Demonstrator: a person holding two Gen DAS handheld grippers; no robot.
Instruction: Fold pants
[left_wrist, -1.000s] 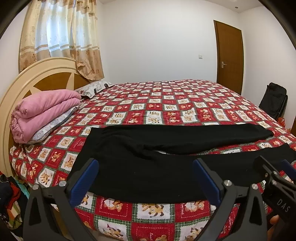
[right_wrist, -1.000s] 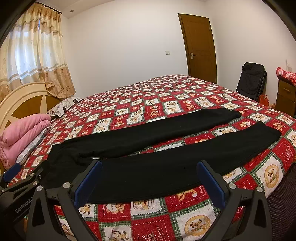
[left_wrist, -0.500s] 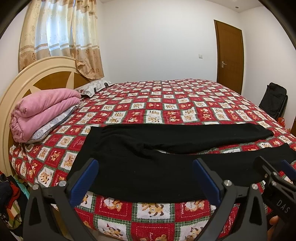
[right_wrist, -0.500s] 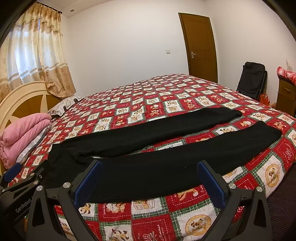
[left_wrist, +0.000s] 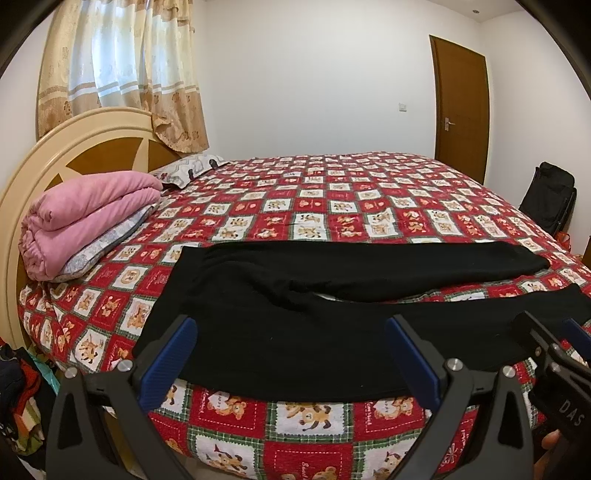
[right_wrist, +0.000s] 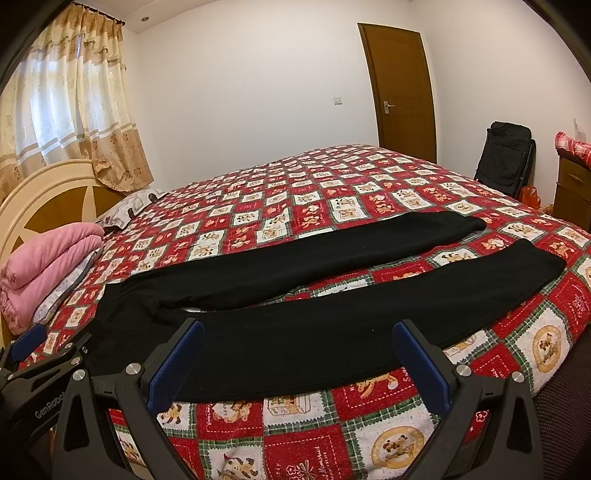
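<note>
Black pants (left_wrist: 295, 325) lie flat near the front edge of the bed, waist to the left, both legs stretched to the right and spread apart (right_wrist: 332, 295). My left gripper (left_wrist: 291, 354) is open and empty, just in front of the waist and seat part. My right gripper (right_wrist: 299, 354) is open and empty, in front of the nearer leg. The right gripper's tip shows at the right edge of the left wrist view (left_wrist: 554, 354), and the left gripper's tip at the left edge of the right wrist view (right_wrist: 40, 354).
The bed has a red checked bear-print cover (left_wrist: 332, 206) and a rounded headboard (left_wrist: 74, 155) on the left. A folded pink blanket (left_wrist: 85, 214) lies on pillows by the headboard. A black bag (right_wrist: 506, 158), a wooden cabinet (right_wrist: 572, 192) and a door (right_wrist: 402, 92) stand beyond the bed's right side.
Both views have shifted very slightly; the pants and both open grippers stay as they were.
</note>
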